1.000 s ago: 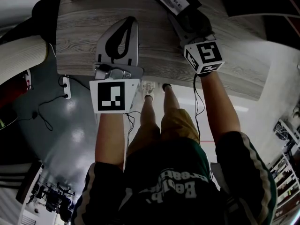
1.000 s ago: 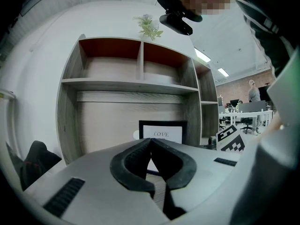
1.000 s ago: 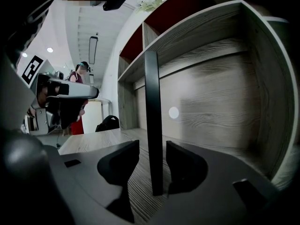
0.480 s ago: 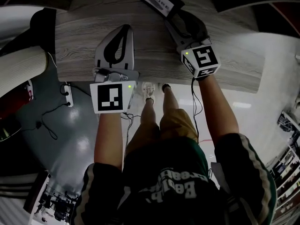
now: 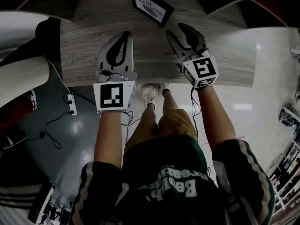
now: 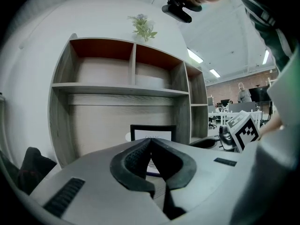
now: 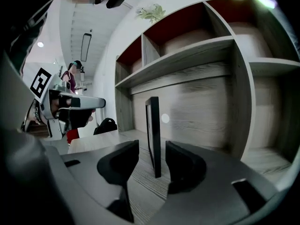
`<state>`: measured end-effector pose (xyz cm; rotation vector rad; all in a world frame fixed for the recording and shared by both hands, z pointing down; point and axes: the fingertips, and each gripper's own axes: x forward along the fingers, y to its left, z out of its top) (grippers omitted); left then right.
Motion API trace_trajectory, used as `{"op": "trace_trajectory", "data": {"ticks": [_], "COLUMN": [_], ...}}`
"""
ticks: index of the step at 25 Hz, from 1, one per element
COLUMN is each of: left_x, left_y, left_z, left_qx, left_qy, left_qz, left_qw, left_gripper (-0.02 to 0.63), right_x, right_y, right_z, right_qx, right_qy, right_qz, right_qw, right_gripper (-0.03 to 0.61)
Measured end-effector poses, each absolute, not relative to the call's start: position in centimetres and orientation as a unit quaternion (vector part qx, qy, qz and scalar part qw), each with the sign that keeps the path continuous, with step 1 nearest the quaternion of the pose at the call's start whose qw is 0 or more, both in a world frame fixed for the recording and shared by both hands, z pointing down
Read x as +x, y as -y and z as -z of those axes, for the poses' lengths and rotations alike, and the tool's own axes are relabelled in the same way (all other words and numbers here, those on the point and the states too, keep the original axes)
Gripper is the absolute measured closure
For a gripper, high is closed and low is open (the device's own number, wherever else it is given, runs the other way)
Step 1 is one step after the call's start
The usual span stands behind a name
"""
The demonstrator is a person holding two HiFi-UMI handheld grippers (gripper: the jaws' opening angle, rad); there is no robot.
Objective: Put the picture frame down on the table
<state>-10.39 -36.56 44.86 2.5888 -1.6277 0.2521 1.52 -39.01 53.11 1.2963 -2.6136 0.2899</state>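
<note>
Head view: picture frame (image 5: 149,6) stands upright on the table (image 5: 225,55), just ahead of the right gripper (image 5: 179,28); the left gripper (image 5: 124,34) is well apart from it. 
Left gripper view: jaws pressed together, nothing between. 
Right gripper view: jaws spread either side of the frame's edge with gaps showing, so the frame likely rests on the table unaided.

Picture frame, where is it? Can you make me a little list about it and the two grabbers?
picture frame: upright on its edge, on the table
right gripper: open, fingers apart, not touching the frame
left gripper: shut, empty
behind the frame: shelf unit
</note>
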Motion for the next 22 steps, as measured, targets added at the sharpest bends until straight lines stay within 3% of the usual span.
{"op": "trace_trajectory", "data": {"ticks": [7, 9, 22], "left_x": [-10.8, -10.7, -11.8], "left_y": [34.1, 33.3, 25.9], "left_z": [-41.9, -40.6, -31.4], "left_qx": [0.855, 0.859, 0.872], "left_qy": [0.512, 0.505, 0.486], "left_qz": [-0.079, -0.077, -0.059], "left_qw": [0.032, 0.025, -0.013], "left_gripper": [0.595, 0.595, 0.595], "right_x": [0.1, 0.1, -1.0], "right_y": [35.6, 34.2, 25.0], "right_z": [-48.1, -46.2, -35.1], "right_qx": [0.445, 0.448, 0.483], "right_qy": [0.884, 0.883, 0.868], "right_qz": [-0.092, -0.08, -0.02], "right_qw": [0.109, 0.116, 0.115], "right_gripper": [0.405, 0.54, 0.545]}}
